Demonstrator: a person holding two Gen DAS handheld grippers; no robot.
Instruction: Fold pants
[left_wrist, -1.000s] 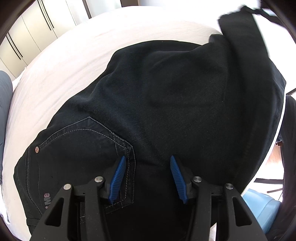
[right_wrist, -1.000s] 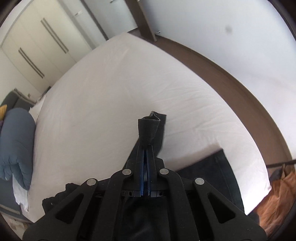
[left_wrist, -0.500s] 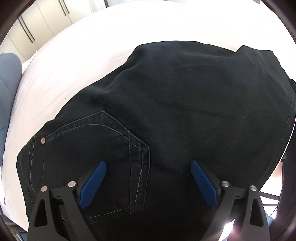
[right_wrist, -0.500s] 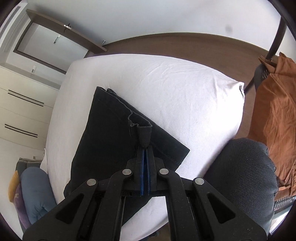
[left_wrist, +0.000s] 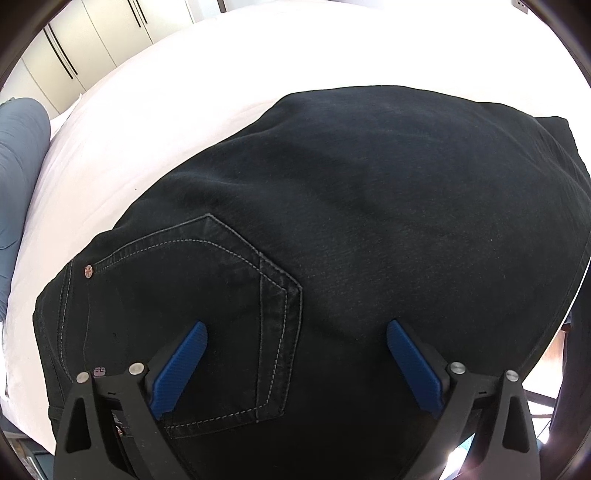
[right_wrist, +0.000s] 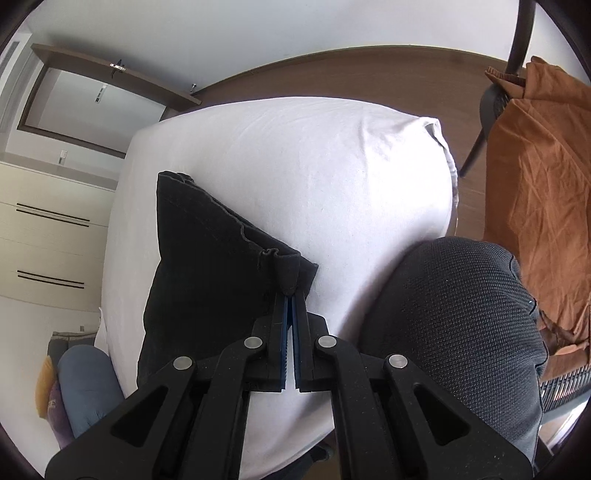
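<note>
Black jeans (left_wrist: 369, 206) lie folded on a white bed (left_wrist: 155, 110), back pocket (left_wrist: 207, 295) up. My left gripper (left_wrist: 295, 343) is open wide just above the waist end, blue pads either side of the pocket's right edge, holding nothing. In the right wrist view the jeans (right_wrist: 207, 258) lie flat on the bed (right_wrist: 332, 166). My right gripper (right_wrist: 290, 295) is shut on a pinch of the hem at the fold's near right corner.
A grey-blue pillow (left_wrist: 18, 166) lies at the bed's left. White wardrobes (left_wrist: 85, 48) stand behind. A dark mesh chair (right_wrist: 461, 314) with an orange cloth (right_wrist: 535, 166) is right of the bed. Wood floor (right_wrist: 351, 74) lies beyond.
My left gripper has opened wide and let go of the jeans. My right gripper has carried the leg end over and laid it down flat, still pinching the hem.
</note>
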